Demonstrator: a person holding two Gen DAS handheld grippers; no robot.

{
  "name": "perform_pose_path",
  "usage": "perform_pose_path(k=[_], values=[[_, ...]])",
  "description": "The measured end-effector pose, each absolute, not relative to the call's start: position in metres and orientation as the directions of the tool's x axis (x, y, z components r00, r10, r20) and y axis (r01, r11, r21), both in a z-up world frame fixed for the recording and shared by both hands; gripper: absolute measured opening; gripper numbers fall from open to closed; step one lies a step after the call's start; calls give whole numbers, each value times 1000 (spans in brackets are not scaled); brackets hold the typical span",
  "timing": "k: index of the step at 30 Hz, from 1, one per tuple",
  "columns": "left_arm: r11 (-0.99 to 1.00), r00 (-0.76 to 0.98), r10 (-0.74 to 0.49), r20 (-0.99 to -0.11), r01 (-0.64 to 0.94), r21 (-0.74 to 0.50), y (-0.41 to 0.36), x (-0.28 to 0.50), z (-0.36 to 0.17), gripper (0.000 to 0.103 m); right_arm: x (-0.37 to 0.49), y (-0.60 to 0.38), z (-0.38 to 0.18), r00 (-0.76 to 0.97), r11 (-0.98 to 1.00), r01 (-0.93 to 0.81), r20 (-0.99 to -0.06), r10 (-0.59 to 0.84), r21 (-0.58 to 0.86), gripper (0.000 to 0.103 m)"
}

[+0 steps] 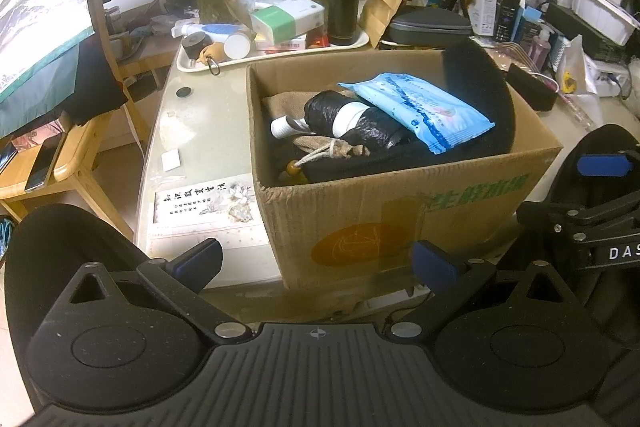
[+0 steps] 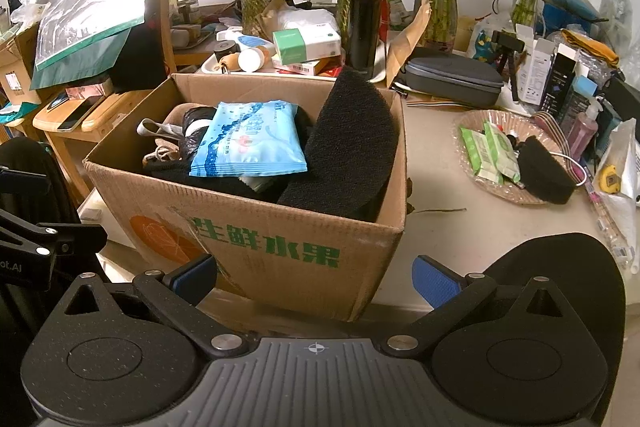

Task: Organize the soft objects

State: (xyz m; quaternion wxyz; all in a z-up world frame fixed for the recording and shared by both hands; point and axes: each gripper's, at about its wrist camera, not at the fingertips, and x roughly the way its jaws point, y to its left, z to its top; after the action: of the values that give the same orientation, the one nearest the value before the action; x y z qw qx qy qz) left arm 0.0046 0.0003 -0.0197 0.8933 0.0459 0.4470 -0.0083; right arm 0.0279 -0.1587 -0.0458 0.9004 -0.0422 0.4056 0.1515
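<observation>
My left gripper (image 1: 318, 261): fingers spread wide, nothing held, low in frame before the cardboard box (image 1: 400, 211). My right gripper (image 2: 314, 277): likewise wide apart and empty, at the box's printed front.

Box contents, centre of frame: blue wipes packet (image 2: 248, 139) lying on top; black sponge pad (image 2: 352, 143) leaning against the right wall; black bag roll (image 1: 360, 123); burlap drawstring pouch (image 1: 332, 149).

Right of frame, on the table (image 2: 440, 195): shallow woven tray (image 2: 508, 193) holding green packets (image 2: 490, 153) and a second black sponge (image 2: 546, 171).
</observation>
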Motion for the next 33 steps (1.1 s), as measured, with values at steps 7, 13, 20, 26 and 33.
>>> perform_pose_path(k=[7, 13, 20, 26, 33], values=[[996, 600, 27, -800, 55, 75, 1, 5, -20, 103, 28, -159, -46, 625, 950, -309, -743, 239, 46, 103], [996, 598, 29, -801, 53, 75, 0, 4, -20, 103, 27, -158, -46, 624, 950, -310, -745, 237, 43, 103], [996, 597, 29, -801, 53, 75, 0, 4, -20, 103, 28, -158, -47, 623, 950, -310, -745, 238, 44, 103], [996, 597, 29, -802, 52, 74, -1, 4, -21, 103, 28, -158, -47, 624, 950, -309, -744, 237, 44, 103], [996, 596, 26, -803, 54, 73, -2, 3, -22, 103, 28, -157, -47, 623, 950, -309, -745, 238, 45, 103]])
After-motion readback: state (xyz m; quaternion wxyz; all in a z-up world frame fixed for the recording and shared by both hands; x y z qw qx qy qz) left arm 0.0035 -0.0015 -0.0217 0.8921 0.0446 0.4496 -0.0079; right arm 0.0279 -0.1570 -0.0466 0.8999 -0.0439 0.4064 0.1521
